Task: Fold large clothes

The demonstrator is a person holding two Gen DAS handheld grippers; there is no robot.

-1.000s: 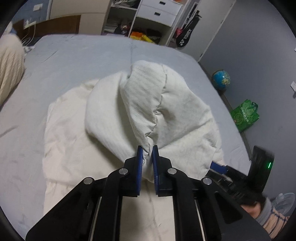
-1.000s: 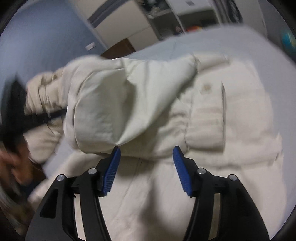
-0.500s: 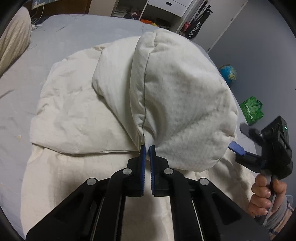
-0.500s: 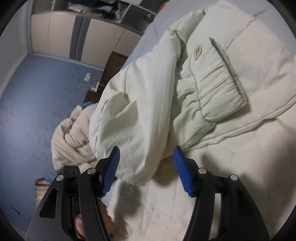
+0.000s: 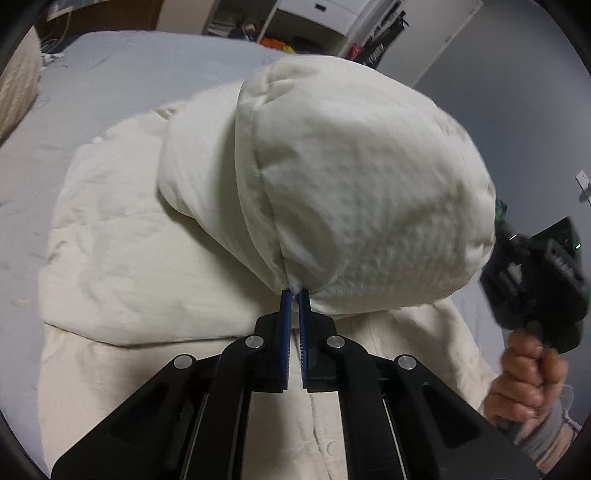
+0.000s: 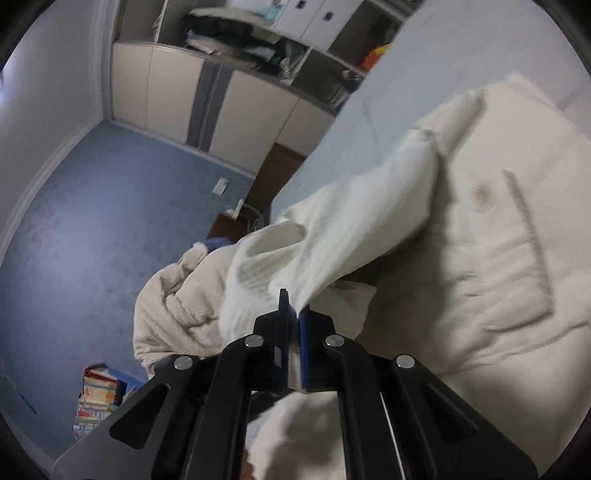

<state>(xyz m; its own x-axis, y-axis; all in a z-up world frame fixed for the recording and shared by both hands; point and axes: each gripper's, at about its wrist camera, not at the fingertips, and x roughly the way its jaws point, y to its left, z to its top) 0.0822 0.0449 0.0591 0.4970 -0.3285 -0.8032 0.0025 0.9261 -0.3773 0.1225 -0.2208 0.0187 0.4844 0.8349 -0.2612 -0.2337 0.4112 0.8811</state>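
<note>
Through the left wrist camera, the left claw (image 5: 294,293) is pinching the edge of a puffy cream jacket (image 5: 140,280), its blue pads pressed together on a seam at the lip of the rounded hood (image 5: 354,177). The hood is bulging up and over the claw tips, while the rest of the jacket is lying spread across the grey bed (image 5: 110,74). At the right edge, the person's right hand (image 5: 524,376) is gripping the handle of the right claw (image 5: 532,273), which is blurred here, so its fingers cannot be told apart in this view. A shelving unit (image 5: 314,18) is standing beyond the bed.

Through the right wrist camera, the right claw (image 6: 293,314) is clamped on a fold of the jacket (image 6: 498,258), the fabric squeezed between the closed pads and rising away toward the upper right. The jacket's body, with a flap pocket (image 6: 517,240), is resting on the bed (image 6: 424,66). To the left, a knitted cream garment (image 6: 170,306) is bunched beside the bed, above a stack of books (image 6: 96,402) on the blue floor (image 6: 92,229)
</note>
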